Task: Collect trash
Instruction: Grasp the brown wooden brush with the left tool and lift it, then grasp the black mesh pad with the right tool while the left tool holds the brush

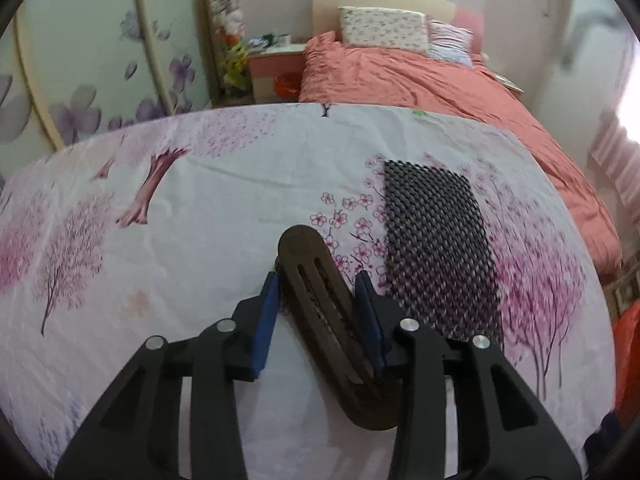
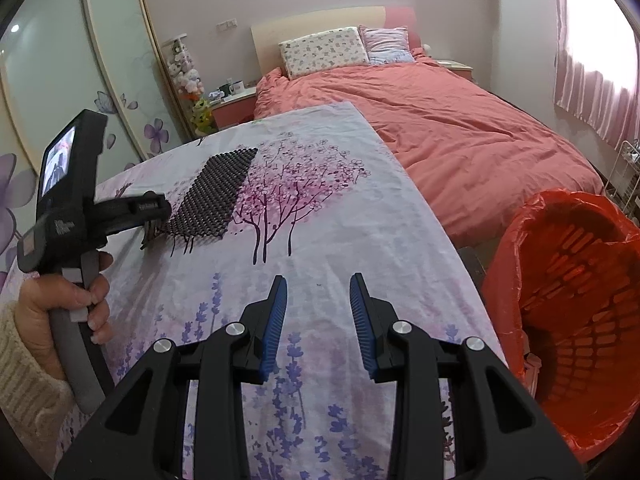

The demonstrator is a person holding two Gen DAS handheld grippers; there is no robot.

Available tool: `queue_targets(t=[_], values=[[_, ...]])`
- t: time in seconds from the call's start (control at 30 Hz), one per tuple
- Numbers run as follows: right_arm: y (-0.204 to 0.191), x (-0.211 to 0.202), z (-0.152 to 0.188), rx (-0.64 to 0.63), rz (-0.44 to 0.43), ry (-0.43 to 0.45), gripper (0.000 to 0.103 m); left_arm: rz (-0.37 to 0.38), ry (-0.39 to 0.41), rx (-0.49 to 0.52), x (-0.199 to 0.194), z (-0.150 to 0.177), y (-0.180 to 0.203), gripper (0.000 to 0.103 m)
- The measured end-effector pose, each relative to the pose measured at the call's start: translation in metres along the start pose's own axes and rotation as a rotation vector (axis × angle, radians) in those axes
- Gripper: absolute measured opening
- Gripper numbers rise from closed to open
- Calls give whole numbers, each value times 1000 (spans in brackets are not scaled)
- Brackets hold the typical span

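Note:
A dark brown slotted oblong piece (image 1: 308, 256) lies slantwise on the flowered tablecloth (image 1: 180, 208), and my left gripper (image 1: 318, 280) is shut on it, both blue pads against its sides. In the right wrist view that left gripper (image 2: 156, 216) is held by a hand (image 2: 72, 300) at the left, the dark piece (image 2: 149, 237) showing under its fingers. A black mesh mat (image 1: 436, 248) (image 2: 216, 196) lies flat just right of the piece. My right gripper (image 2: 318, 280) hovers open over the cloth (image 2: 360, 220), nothing between its pads. A red-lined waste basket (image 2: 580, 300) stands off the table's right edge.
A bed with a salmon duvet (image 2: 460, 132) and pillows (image 2: 324, 52) lies beyond the table. A wardrobe with flower-printed doors (image 2: 60, 80) is on the left, a nightstand (image 2: 232, 108) with small items behind. A sliver of the red basket (image 1: 628, 360) shows at the far right.

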State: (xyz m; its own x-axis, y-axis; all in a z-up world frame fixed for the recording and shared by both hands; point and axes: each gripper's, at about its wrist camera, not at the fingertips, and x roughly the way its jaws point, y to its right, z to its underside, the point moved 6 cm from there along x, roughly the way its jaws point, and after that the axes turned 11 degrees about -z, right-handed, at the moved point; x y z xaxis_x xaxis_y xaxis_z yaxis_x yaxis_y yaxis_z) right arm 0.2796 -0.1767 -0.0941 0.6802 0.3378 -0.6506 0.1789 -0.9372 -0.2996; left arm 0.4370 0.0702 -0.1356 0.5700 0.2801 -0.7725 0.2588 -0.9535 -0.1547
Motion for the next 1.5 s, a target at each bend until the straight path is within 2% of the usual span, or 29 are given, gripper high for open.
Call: queue_targets(t=[0.17, 0.37, 0.53, 0.9, 0.97, 1.03, 1.07, 1.23, 1.4, 1.47, 1.5], values=[[-3, 3, 1, 1, -6, -8, 34, 29, 0, 19, -2, 10, -26, 36], [-17, 16, 5, -6, -29, -31, 34, 63, 2, 42, -11, 36, -87, 38], [-38, 29, 4, -15, -53, -46, 34, 64, 4, -9, -12, 43, -115, 38], [-70, 71, -18, 19, -67, -55, 34, 55, 2, -15, -12, 43, -118, 37], [-79, 83, -32, 13, -69, -47, 40, 55, 2, -15, -12, 44, -119, 37], [-86, 92, -42, -24, -70, -40, 53, 57, 1, -17, -12, 44, -119, 37], [-92, 101, -51, -65, -64, -40, 54, 58, 1, -18, -12, 44, -119, 37], [-93, 132, -69, -122, -31, -93, 54, 56, 1, -16, -12, 44, -119, 37], [-97, 150, -65, -155, 16, -145, 56, 54, 1, -15, -12, 45, -120, 37], [-98, 149, -64, -162, 22, -146, 52, 54, 1, -15, -12, 44, -120, 37], [-96, 148, -63, -154, 16, -143, 47, 53, 1, -14, -12, 44, -120, 37]])
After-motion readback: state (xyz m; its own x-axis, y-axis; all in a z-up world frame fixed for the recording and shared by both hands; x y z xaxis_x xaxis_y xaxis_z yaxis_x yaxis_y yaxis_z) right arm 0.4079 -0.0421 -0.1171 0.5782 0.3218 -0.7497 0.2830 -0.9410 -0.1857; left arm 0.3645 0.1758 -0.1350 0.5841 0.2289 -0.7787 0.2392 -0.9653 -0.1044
